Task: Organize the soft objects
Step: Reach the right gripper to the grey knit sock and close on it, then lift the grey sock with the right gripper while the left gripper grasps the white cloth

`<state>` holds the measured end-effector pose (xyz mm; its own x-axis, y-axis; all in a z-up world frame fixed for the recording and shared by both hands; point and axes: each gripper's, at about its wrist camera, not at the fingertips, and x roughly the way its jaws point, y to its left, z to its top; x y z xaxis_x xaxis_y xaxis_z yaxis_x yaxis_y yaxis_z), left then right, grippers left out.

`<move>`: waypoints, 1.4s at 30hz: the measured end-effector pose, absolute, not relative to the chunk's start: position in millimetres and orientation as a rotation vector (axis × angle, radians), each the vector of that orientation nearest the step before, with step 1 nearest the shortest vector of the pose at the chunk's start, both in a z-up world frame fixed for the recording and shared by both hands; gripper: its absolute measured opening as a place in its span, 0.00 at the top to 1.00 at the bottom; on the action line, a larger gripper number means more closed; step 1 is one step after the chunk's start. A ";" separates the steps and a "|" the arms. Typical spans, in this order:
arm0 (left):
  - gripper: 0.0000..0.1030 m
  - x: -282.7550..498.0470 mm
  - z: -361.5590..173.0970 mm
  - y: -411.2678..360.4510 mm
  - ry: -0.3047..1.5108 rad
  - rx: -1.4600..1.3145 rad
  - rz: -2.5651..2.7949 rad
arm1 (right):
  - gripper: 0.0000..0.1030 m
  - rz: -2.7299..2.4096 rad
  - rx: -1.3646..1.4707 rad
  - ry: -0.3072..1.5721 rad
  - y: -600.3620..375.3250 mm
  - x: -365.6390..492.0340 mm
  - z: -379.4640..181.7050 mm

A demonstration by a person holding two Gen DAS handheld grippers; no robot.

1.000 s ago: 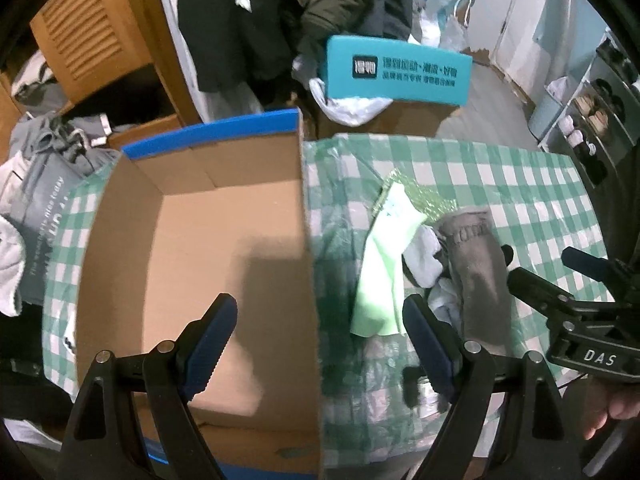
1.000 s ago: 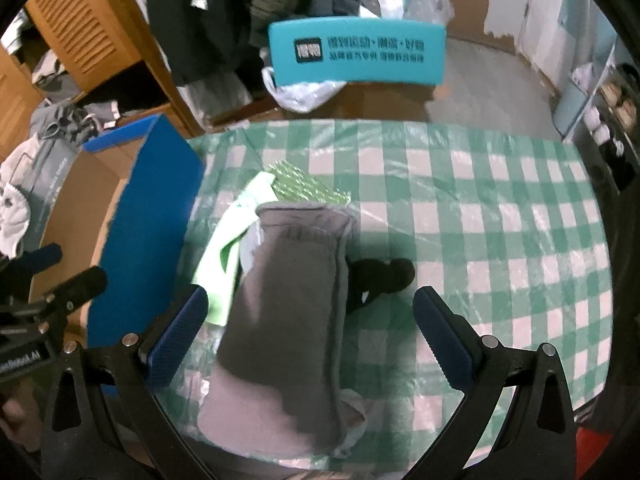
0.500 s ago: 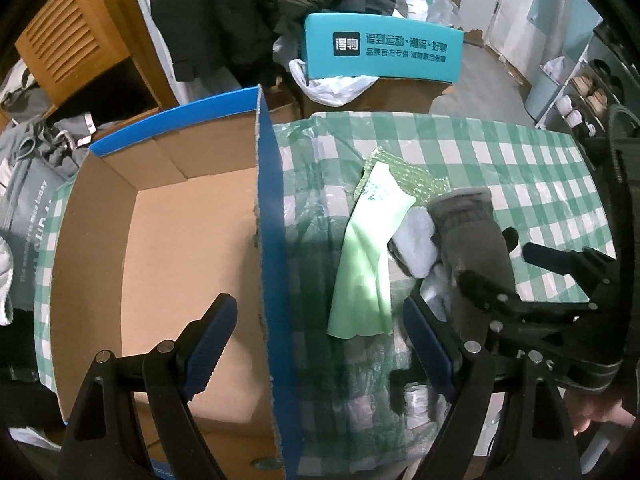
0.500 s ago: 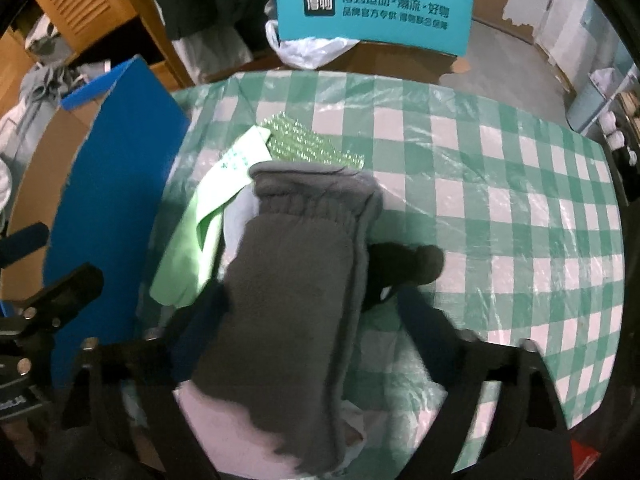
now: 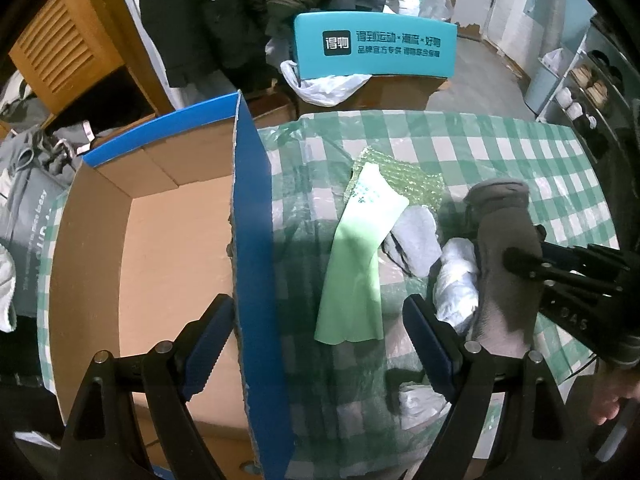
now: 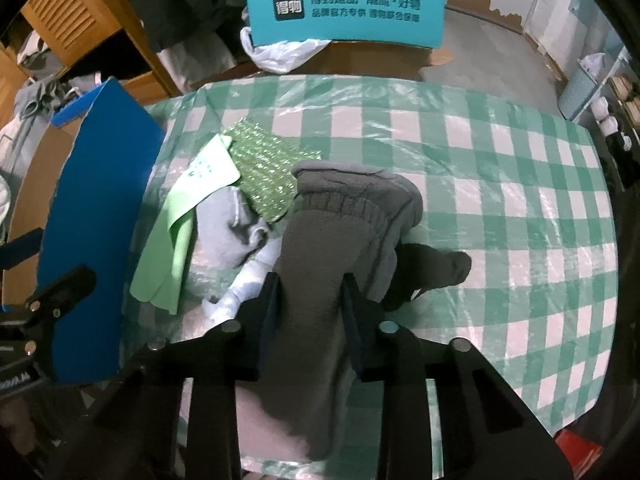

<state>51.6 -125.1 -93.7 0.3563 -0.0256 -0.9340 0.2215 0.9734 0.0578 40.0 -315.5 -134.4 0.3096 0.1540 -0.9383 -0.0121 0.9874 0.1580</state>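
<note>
Barely begun: cardboard box empty.
R gripper jaws closing on grey mitten; L gripper fingers apart, empty; rest of pile w/ green cloth left.

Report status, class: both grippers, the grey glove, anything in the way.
Right gripper closing, pads pinching the grey glove. Left gripper open, straddling the box wall. Glove still on the pile beside the green cloth; path clear.

Right tongs closing on grey mitten
</note>
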 end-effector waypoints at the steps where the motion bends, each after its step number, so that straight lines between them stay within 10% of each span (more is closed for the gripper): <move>1: 0.16 51.4 -92.7 -124.8 1.195 0.185 -0.150 | 0.76 0.107 0.130 1.245 -317.8 39.4 -132.1; 26: 0.16 50.5 -104.1 -198.4 1.247 0.192 -0.287 | 0.83 -0.019 0.195 1.230 -392.2 18.1 -127.7; 34: 0.16 53.8 -130.1 -223.5 1.351 0.174 -0.330 | 0.52 -0.018 0.286 1.237 -403.9 15.7 -129.6; 42: 0.16 59.1 -160.4 -235.2 1.434 0.157 -0.337 | 0.46 -0.050 0.331 1.239 -413.6 12.7 -128.6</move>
<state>59.1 -235.2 -160.4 0.0998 -0.1333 -0.9860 0.3204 0.9425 -0.0950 12.7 -413.6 -128.6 0.3314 0.1414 -0.9328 0.2156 0.9512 0.2208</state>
